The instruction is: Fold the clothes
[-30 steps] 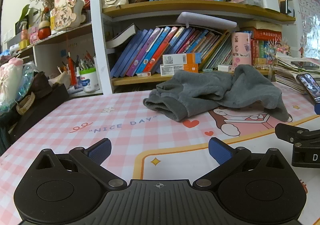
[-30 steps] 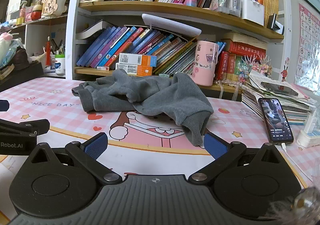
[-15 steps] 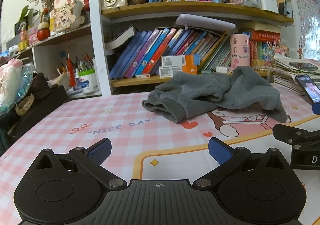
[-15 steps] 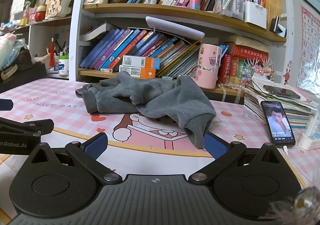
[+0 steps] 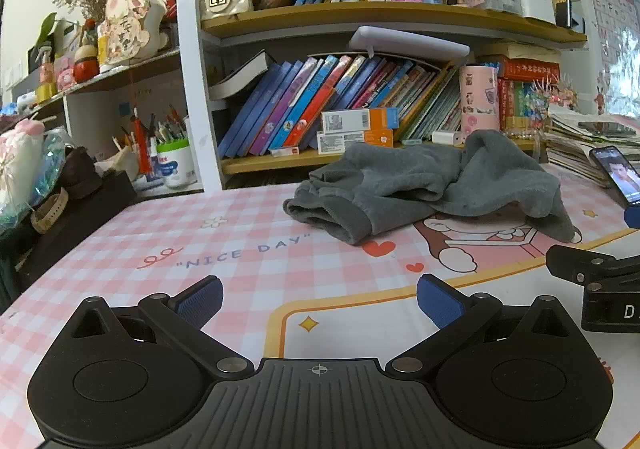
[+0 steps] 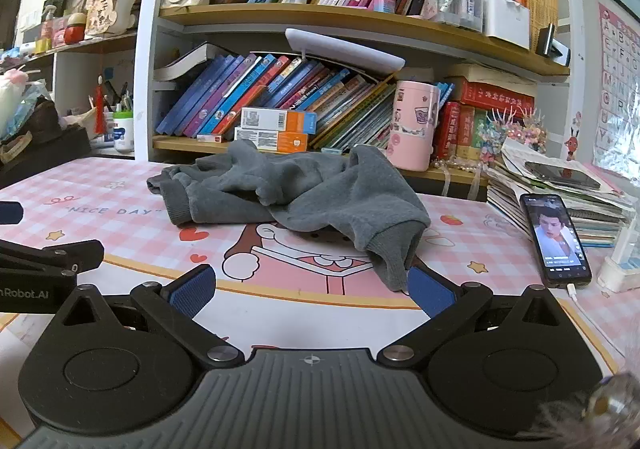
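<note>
**Grey garment unfolded on the mat; both tongs spread wide and empty**

A grey fleece garment (image 5: 424, 189) is seen right of centre in the left wrist view and at centre in the right wrist view (image 6: 288, 189). It is crumpled into a loose heap, with folds raised along the top. Ribbed cuffs are visible at two ends: one cuff (image 6: 176, 201) lies flat at the left of the heap, and a second cuff (image 6: 394, 253) hangs forward at the lower right of the heap. The garment rests on a pink checked table mat (image 5: 168, 233), partly over a printed cartoon figure (image 6: 300, 253). A bookshelf (image 6: 320, 13) fills the upper part of both frames behind it.

The left gripper (image 5: 318, 299) is held low over the mat at the bottom of its frame, pointed toward the garment and well apart from it. Its blue pads (image 5: 200, 299) are set far apart, and nothing is held between them.

The right gripper (image 6: 312, 287) is likewise held low, with its pads spread wide and empty. Its right-hand pad (image 6: 430, 291) appears just beside the hanging cuff; contact cannot be confirmed. A phone (image 6: 556, 239) with a lit screen lies at the right of that frame, beside a stack of papers (image 6: 560, 189).
</note>
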